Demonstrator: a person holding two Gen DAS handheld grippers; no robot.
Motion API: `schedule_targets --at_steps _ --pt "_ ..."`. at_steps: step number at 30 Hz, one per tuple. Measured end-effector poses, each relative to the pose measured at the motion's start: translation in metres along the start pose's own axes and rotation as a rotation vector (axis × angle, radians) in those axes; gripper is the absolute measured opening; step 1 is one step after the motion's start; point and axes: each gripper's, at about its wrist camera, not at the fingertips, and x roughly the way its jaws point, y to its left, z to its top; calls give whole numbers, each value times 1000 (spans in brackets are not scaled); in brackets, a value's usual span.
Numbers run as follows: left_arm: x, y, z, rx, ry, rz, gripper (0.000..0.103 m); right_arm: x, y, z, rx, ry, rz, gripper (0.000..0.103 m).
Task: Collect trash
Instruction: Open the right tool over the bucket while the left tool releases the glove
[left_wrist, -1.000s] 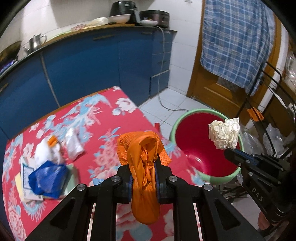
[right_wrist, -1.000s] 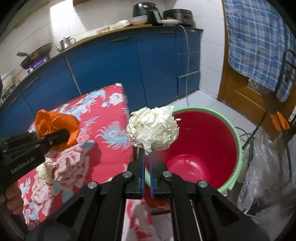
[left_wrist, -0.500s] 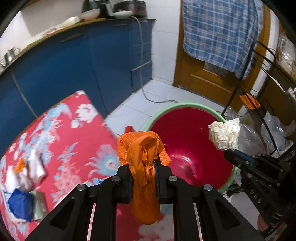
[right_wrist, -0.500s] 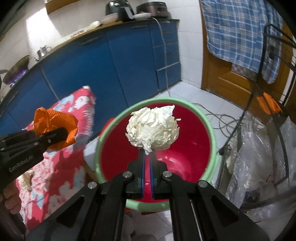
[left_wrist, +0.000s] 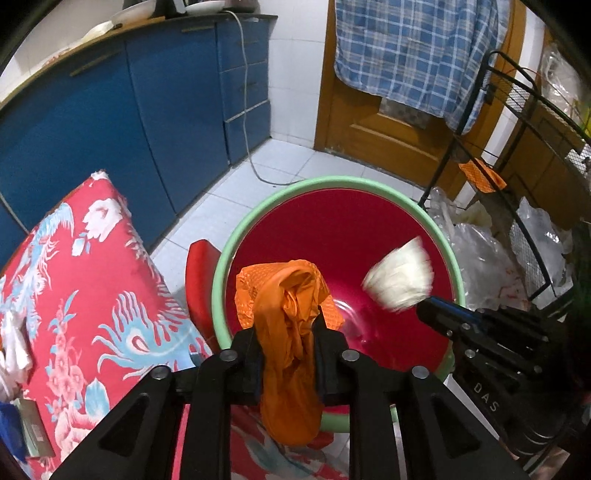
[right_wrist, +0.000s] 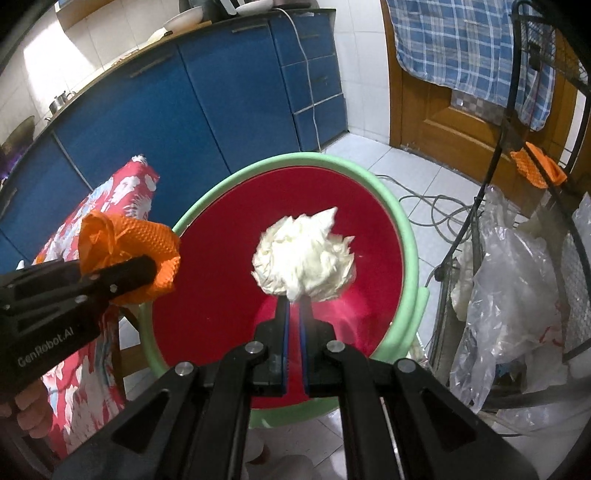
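Note:
My left gripper (left_wrist: 286, 328) is over the near-left part of the red bucket with a green rim (left_wrist: 332, 181). An orange glove (left_wrist: 284, 295) hangs between its pads, still pinched, while the jaws are opening. From the right wrist view, that gripper (right_wrist: 149, 266) and glove (right_wrist: 125, 240) sit at the bucket's left rim (right_wrist: 314, 157). My right gripper (right_wrist: 293, 302) is shut on the lower tip of a crumpled white paper wad (right_wrist: 303, 258), right above the bucket's red inside. The wad (left_wrist: 399, 280) looks motion-blurred at the right gripper's tip (left_wrist: 421, 310).
A table with a red floral cloth (left_wrist: 92, 277) stands left of the bucket, with white plastic scraps (left_wrist: 11, 343) at its far left edge. A red stool (left_wrist: 199, 280) sits between them. A wire rack with plastic bags (right_wrist: 517, 277) crowds the right. Blue cabinets (left_wrist: 110, 110) stand behind.
Both grippers have swung from above the table's edge to over the bucket and come lower. The glove and the paper wad travelled with them; the wad is now blurred.

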Motion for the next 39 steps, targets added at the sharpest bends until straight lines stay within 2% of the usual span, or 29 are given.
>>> schedule_targets --at_steps 2,5,10,15,26,39 --pt "1 -1 1 1 -3 14 35 1 0 0 1 0 0 11" --pt "-1 1 1 -12 -6 29 43 0 0 0 10 -7 -1 21" --pt "-4 7 -2 -33 -5 13 47 -6 1 0 14 -20 -6 21" --pt "-11 8 -3 -45 -33 -25 56 -16 4 0 10 -41 -7 21" --pt "-34 15 -6 -61 -76 -16 57 -34 9 0 1 -71 -15 22" --pt "-74 46 -33 -130 -87 51 57 -62 38 -5 -52 -108 26 22"
